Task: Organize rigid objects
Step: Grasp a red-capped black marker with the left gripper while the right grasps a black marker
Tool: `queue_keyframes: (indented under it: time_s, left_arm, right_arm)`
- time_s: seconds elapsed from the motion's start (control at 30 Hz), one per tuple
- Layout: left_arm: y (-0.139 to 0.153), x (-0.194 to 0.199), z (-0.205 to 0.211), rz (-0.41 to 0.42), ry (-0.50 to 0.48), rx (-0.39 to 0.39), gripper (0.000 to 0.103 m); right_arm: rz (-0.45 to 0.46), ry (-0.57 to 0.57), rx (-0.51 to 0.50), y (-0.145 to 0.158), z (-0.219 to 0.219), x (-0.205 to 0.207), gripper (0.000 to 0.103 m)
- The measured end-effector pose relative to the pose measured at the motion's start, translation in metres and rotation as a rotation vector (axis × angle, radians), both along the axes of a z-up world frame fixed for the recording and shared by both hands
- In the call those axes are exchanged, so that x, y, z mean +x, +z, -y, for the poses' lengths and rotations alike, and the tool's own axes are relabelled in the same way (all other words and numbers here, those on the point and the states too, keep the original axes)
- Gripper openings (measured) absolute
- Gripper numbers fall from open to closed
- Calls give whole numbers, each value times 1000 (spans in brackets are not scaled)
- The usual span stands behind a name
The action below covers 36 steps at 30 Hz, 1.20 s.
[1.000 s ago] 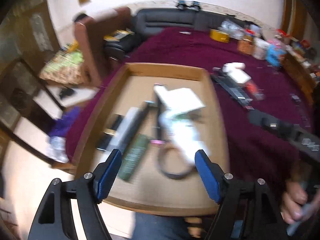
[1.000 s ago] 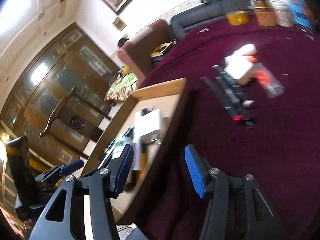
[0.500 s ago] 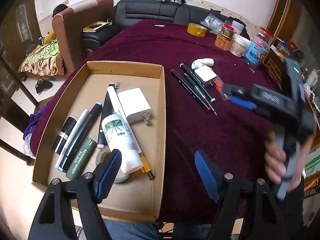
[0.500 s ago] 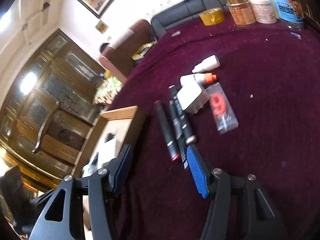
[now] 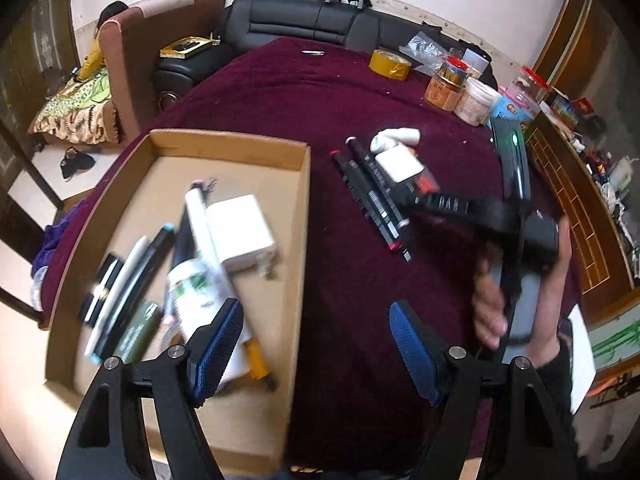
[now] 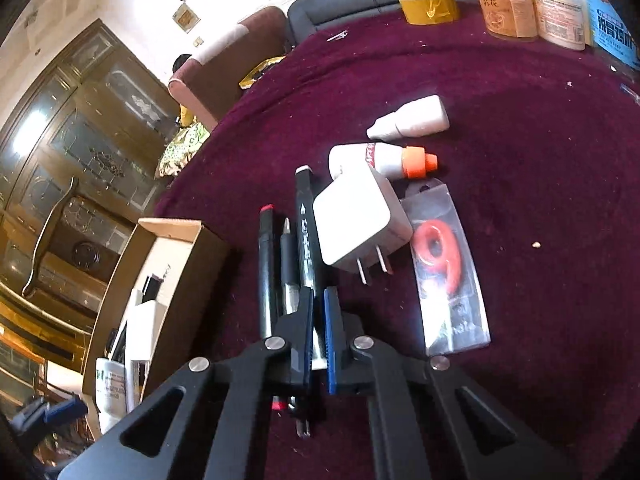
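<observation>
Left wrist view: your left gripper (image 5: pixel 316 344) stands wide open with nothing between its blue pads, hovering over the right wall of the cardboard tray (image 5: pixel 303 216). The tray, at about nine o'clock from the gripper, already holds a fair share of the work: a white charger (image 5: pixel 242 232), a white bottle with a green label (image 5: pixel 196 292), several pens and markers along its left half, and what looks like a yellow-bodied pen near the front, though motion blur leaves that uncertain. Out on the maroon cloth (image 5: pixel 320 92) at one o'clock, a cluster is not yet sorted: dark markers (image 5: pixel 372 196), a second white plug and a small white bottle. Your right hand (image 5: pixel 516 280) reaches toward that cluster from three o'clock.

Right wrist view: your right gripper (image 6: pixel 318 328) has just been closing, and its jaws are now clamped on the black marker (image 6: pixel 304 224), near the marker's lower end. Just beside it at nine o'clock lie a red-capped marker (image 6: pixel 266 264) and a slimmer pen (image 6: pixel 286 264), both untouched. At one o'clock sit the white plug adapter (image 6: pixel 356 224), an orange-capped bottle (image 6: pixel 384 158), a white dropper bottle (image 6: pixel 412 122) and a clear packet with a red figure (image 6: pixel 444 268). The tray corner shows at nine o'clock.

Judgement: roughly half done; seven loose pieces remain, one of them now gripped.
</observation>
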<state>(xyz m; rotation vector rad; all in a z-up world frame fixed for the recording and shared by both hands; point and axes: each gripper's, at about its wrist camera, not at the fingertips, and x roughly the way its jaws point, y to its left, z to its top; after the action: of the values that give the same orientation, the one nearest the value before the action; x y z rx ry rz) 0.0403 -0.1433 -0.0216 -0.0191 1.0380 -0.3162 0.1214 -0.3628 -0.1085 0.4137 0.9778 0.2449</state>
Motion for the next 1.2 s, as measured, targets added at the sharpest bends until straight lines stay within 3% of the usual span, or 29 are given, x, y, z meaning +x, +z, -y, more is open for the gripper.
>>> queue_keyframes:
  time_s: [0.1, 0.27, 0.3, 0.33, 0.37, 0.5, 0.73, 0.77, 0.8, 1.03, 1.2]
  left_arm:
    - [-2, 18, 21, -17, -21, 0, 79]
    - [-15, 66, 59, -72, -39, -11, 78]
    - [-20, 77, 68, -95, -38, -11, 77]
    - [-23, 83, 72, -108, -39, -13, 76]
    - [-28, 93, 79, -125, -39, -11, 71]
    - [-49, 116, 98, -191, -39, 36, 42]
    - [-68, 134, 105, -196, -4, 55, 36]
    - [-68, 134, 105, -185, 4, 64, 32]
    - [-67, 135, 104, -179, 6, 69, 18]
    - [-72, 120, 89, -198, 6, 51, 15]
    - [-56, 82, 63, -201, -8, -28, 15]
  right_arm:
    - [-66, 16, -33, -8, 6, -4, 0]
    - [-16, -57, 96, 2, 35, -16, 2]
    - [-3, -72, 140, 4, 42, -18, 13]
    - [4, -85, 161, 5, 47, -20, 33]
    - [9, -97, 167, 5, 50, -21, 39]
    - [13, -103, 169, 8, 53, -22, 39]
    - [8, -74, 178, 6, 44, -19, 40]
    - [9, -72, 175, 5, 42, -18, 40]
    - [10, -72, 174, 6, 41, -18, 39]
    - [14, -50, 157, 6, 34, -16, 40]
    - [7, -27, 91, 2, 20, -12, 40]
